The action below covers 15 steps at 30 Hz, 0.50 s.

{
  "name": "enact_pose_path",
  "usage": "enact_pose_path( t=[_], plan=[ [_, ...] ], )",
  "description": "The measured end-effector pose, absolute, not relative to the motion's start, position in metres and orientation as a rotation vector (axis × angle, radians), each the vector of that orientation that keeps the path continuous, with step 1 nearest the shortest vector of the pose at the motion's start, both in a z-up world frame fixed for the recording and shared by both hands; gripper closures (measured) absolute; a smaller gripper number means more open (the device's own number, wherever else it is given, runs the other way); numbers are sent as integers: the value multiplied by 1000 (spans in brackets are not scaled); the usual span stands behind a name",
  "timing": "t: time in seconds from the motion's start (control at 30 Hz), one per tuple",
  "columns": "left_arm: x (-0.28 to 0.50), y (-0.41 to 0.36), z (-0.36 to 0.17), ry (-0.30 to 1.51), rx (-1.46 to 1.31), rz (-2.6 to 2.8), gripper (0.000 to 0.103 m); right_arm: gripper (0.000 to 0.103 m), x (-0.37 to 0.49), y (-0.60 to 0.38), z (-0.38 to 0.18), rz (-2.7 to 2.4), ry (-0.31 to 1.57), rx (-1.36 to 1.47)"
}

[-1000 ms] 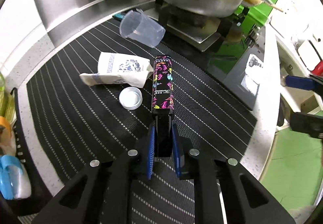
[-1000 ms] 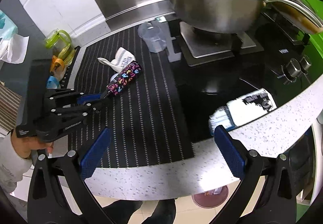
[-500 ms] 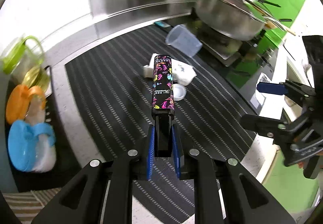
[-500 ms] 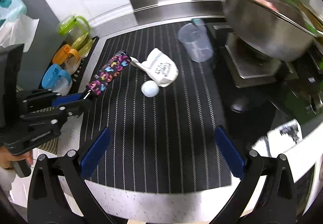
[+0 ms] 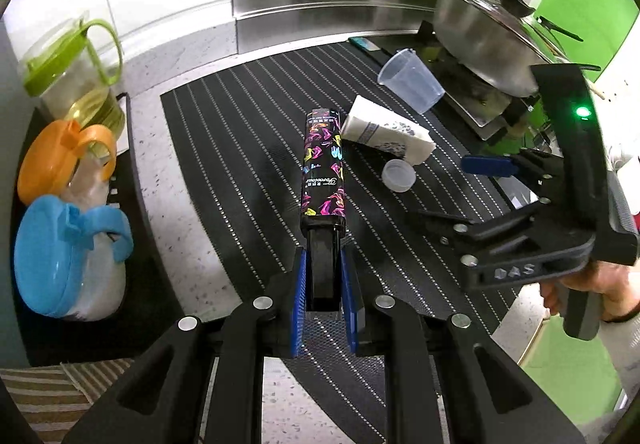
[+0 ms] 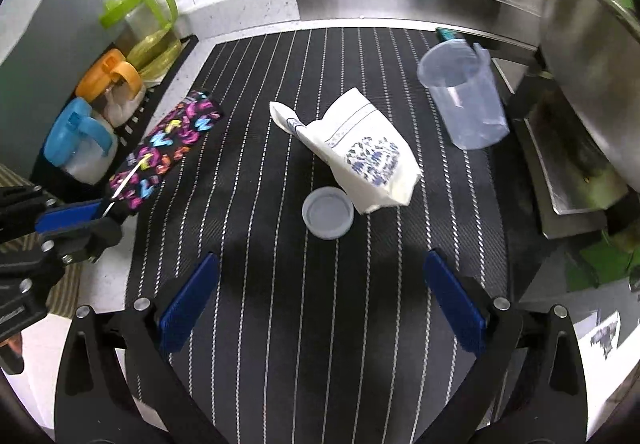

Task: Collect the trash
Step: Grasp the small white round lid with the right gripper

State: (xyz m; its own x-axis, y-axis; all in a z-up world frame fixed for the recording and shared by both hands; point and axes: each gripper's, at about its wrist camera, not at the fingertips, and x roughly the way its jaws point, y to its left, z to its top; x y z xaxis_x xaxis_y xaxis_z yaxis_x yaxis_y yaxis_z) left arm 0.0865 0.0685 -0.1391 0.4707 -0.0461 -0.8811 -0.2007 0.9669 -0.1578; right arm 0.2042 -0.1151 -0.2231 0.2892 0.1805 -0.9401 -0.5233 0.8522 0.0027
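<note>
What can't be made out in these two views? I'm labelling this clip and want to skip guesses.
- Patterned box: its gripped end is hidden between the left tool's pads, left wrist view.
- White packet: print too small to read, both views.
- Steel pot: cut off by the right wrist view's edge; contents unseen.
- No trash bin is in view.

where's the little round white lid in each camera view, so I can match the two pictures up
Left wrist view: the round white lid lies right of centre on the striped mat, at the low corner of the white pouch.
Right wrist view: it sits near the centre, just below-left of the same pouch.
Shared landmark: the clear measuring cup beyond the pouch.
</note>
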Motion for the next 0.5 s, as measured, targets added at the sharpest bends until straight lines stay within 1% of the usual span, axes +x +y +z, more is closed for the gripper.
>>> enact_pose_path(
  t=[0.03,0.07,0.13,0.23,0.3,0.37,0.4,0.47,0.5],
  plan=[
    [86,70,-140,1081,-257,98,87,9,208,-113,-227,485,1196,-336],
    [85,71,-142,1082,-262,101,87,24,211,-111,-231,483,1205,-341],
    [84,74,-144,1085,-270,106,87,34,216,-109,-240,481,1226,-352],
    [83,78,-148,1092,-283,113,87,45,218,-106,-245,475,1224,-362],
    [82,80,-149,1095,-288,116,87,48,218,-105,-246,473,1216,-368],
    [81,81,-151,1099,-293,117,87,56,218,-104,-247,464,1207,-374],
    [81,81,-152,1099,-293,117,87,58,218,-103,-247,462,1204,-377],
    [80,81,-152,1101,-293,117,87,71,219,-102,-246,460,1200,-379],
    [80,81,-152,1102,-293,116,87,71,219,-103,-245,462,1200,-377]
  ],
)
